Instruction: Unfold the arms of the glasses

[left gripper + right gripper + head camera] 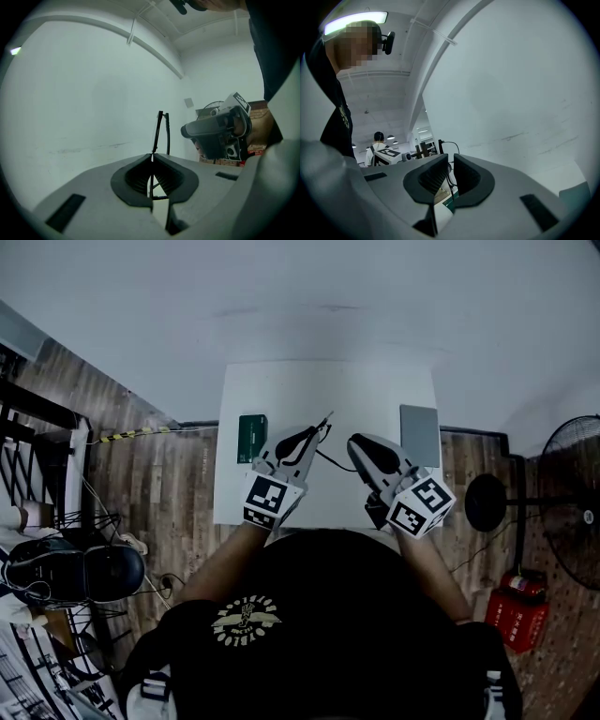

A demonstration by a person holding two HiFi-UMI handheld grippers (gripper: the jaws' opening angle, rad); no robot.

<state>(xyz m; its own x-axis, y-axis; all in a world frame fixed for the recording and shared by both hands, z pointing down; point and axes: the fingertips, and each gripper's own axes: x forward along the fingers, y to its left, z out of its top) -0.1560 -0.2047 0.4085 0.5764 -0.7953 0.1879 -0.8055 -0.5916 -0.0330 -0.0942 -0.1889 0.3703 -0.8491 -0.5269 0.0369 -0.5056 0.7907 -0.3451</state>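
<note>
— Where do we find the glasses?
— Centre of the head view, over the white table (281, 390), between the two grippers. The left gripper (152, 157) has its fingers clamped on the glasses (161, 126), which stand upright from its tips.
— And the right gripper (451, 159)?
— Its fingers stand slightly apart. A thin black glasses arm (449, 176) passes between them, and we see neither pad pressing it.

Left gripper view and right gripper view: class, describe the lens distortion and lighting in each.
Left gripper view: fisheye bends the ceiling beam, corners vignette black, glasses stay sharp. Right gripper view: the ceiling lamp glares top left, straight lines curve.
</note>
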